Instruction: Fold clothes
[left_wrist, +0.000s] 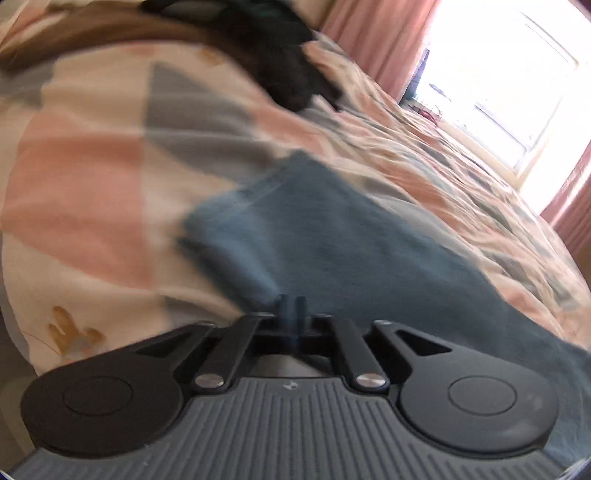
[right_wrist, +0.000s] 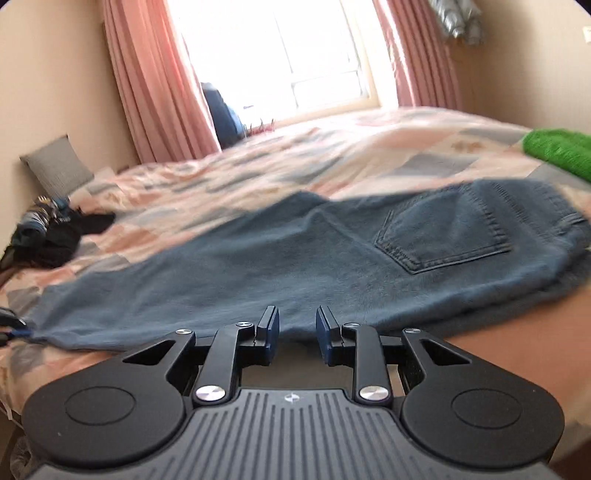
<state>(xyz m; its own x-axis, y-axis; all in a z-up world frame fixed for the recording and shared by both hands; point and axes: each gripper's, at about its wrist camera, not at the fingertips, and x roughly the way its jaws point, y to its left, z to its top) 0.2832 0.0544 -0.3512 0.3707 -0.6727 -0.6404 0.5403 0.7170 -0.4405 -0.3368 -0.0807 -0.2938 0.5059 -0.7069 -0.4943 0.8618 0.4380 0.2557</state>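
Blue jeans (right_wrist: 295, 254) lie flat across the patterned bedspread (right_wrist: 332, 162), folded lengthwise, back pocket (right_wrist: 443, 236) up at the right. My right gripper (right_wrist: 295, 325) is open and empty at the jeans' near edge. In the left wrist view the jeans (left_wrist: 332, 251) run from the middle to the lower right, blurred. My left gripper (left_wrist: 293, 306) is shut, and its fingertips sit at the near edge of the leg end; it seems to pinch the denim.
A dark pile of clothes (right_wrist: 55, 236) lies at the left of the bed, also seen in the left wrist view (left_wrist: 280, 62). A green cloth (right_wrist: 561, 151) lies at the right. A grey cushion (right_wrist: 55, 170) leans on the wall. Pink curtains (right_wrist: 159, 81) frame the window.
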